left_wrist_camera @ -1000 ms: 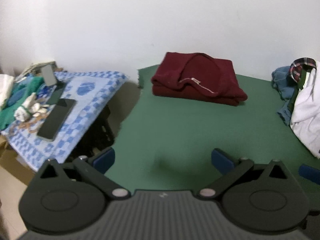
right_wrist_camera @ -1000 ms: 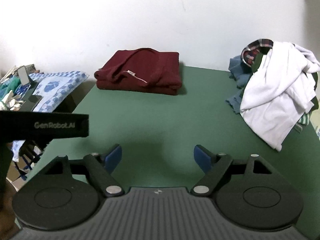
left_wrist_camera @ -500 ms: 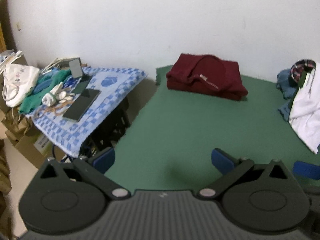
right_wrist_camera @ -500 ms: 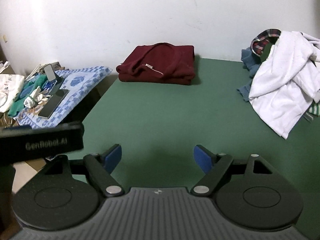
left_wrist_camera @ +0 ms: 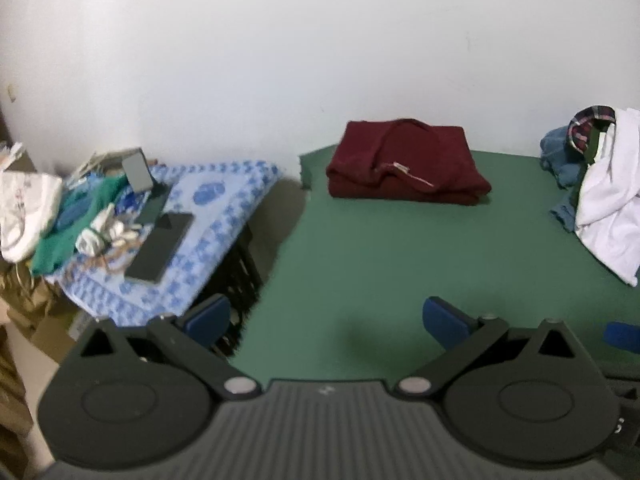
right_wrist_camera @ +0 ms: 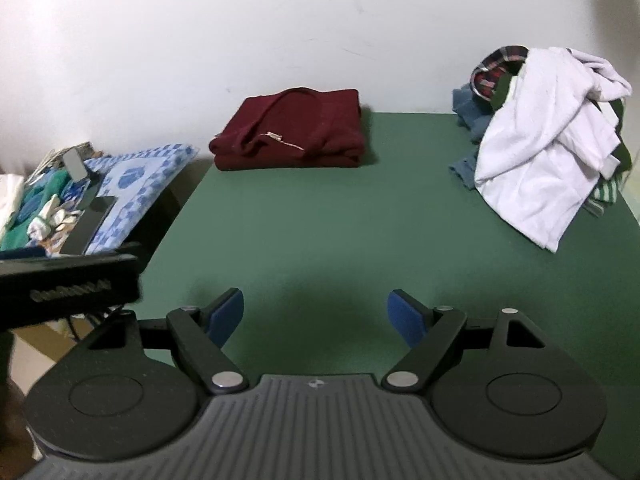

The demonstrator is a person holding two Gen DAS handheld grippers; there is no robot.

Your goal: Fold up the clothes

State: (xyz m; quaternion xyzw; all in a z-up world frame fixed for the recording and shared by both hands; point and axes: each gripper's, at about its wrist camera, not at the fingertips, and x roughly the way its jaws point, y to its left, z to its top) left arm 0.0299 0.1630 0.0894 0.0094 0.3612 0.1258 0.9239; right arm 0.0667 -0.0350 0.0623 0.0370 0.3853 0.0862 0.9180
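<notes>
Two grippers, left and right, spread apart, holding nothing. Folded maroon sweater at tabletop far edge; unfolded clothes pile at far right corner, lower garments mostly hidden under white shirt.

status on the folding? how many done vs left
Done: one maroon sweater lies folded at the back of the green table. In hand: nothing; the left gripper and right gripper hover over bare table, jaws open. Left: the pile at the right edge, white shirt on top, with plaid, blue and striped pieces underneath.
</notes>
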